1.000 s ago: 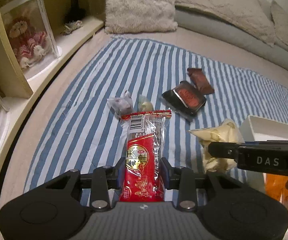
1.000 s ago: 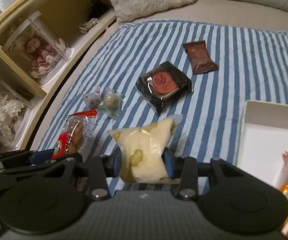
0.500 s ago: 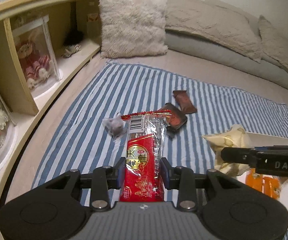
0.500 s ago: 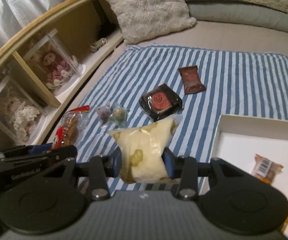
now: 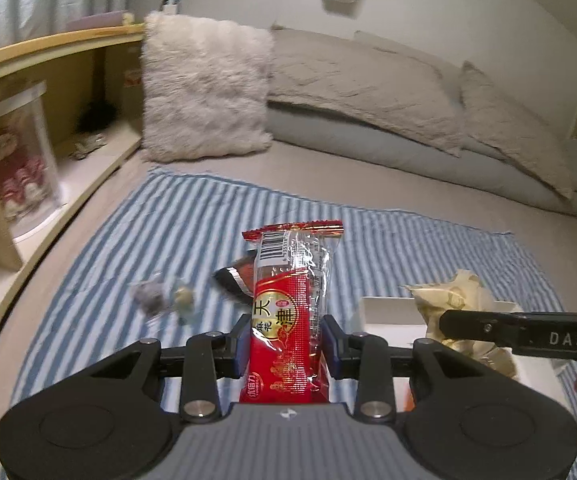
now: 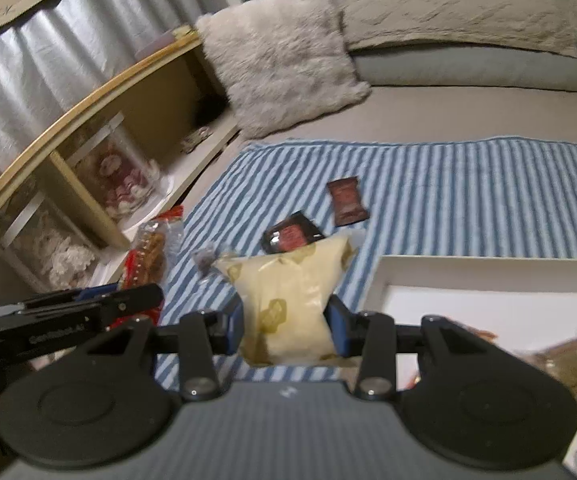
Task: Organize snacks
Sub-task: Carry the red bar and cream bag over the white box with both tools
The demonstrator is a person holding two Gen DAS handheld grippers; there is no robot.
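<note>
Shelving [image 6: 88, 184], wooden, occupies the left of the right wrist view, with clear boxes of plush figures [image 6: 122, 178] inside. Left hand-held gripper [image 5: 286, 340], lower centre of its own view, is clamped on a red snack packet [image 5: 288, 320] that stands upright between its fingers, above a blue-striped cloth [image 5: 136, 248]. Two small wrapped sweets [image 5: 164, 300] lie on the cloth at centre left of that view, a dark packet [image 5: 236, 276] partly hidden just behind the red one. Fluffy cushion [image 5: 204, 92] sits at the upper centre. Right hand-held gripper [image 6: 286, 326] is shut on a pale yellow snack bag [image 6: 288, 300], held near the corner of a white box [image 6: 488, 260] at the lower right. Brown wrapped snack [image 6: 346, 206] lies on the cloth at centre; another packet [image 6: 564, 364], blurred, rests inside the box.
</note>
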